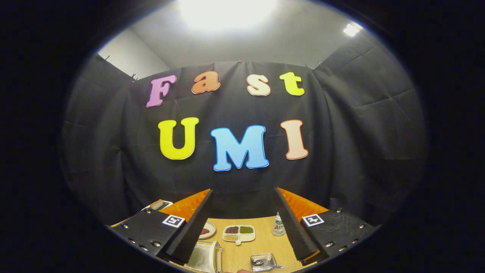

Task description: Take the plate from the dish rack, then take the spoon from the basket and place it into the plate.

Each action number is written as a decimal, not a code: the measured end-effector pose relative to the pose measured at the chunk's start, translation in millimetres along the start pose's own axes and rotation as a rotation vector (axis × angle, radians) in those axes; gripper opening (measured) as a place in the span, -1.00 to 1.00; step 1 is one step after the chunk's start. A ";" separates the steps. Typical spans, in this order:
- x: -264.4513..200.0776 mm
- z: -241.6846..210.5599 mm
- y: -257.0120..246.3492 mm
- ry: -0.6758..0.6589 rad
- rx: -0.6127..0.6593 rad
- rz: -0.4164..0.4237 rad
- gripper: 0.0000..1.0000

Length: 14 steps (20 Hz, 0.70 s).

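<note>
My gripper point(243, 190) is open, held high above a wooden table point(265, 242) and aimed at the booth's cloth wall, with nothing between its fingers. Far below, between the fingers, a small shiny basket point(263, 261) holds what looks like a spoon point(273, 266) whose handle points right. To its left stands a pale see-through rack point(205, 258); I cannot tell what it holds. A small round plate point(207, 229) with something brown on it lies beside the left finger.
A white divided tray point(238, 233) with dark, green and tan grains sits mid-table. A small bottle point(279, 226) stands by the right finger. A box-like appliance point(157, 205) peeks out behind the left finger.
</note>
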<state>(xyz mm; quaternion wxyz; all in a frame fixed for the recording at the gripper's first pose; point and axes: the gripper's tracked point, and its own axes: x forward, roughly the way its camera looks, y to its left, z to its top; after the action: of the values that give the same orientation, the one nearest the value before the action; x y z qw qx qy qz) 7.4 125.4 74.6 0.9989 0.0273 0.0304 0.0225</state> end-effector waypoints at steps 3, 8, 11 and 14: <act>7.2 -25.9 21.6 0.144 0.045 0.065 0.94; 18.5 -84.4 54.6 0.488 0.090 0.174 0.94; 17.4 -108.6 62.5 0.630 0.078 0.168 0.95; 14.2 -124.1 75.6 0.739 0.076 0.164 0.95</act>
<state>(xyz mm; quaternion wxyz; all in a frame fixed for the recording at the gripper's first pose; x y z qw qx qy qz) 10.6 208.1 -45.6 0.9137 0.0566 0.3873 0.1094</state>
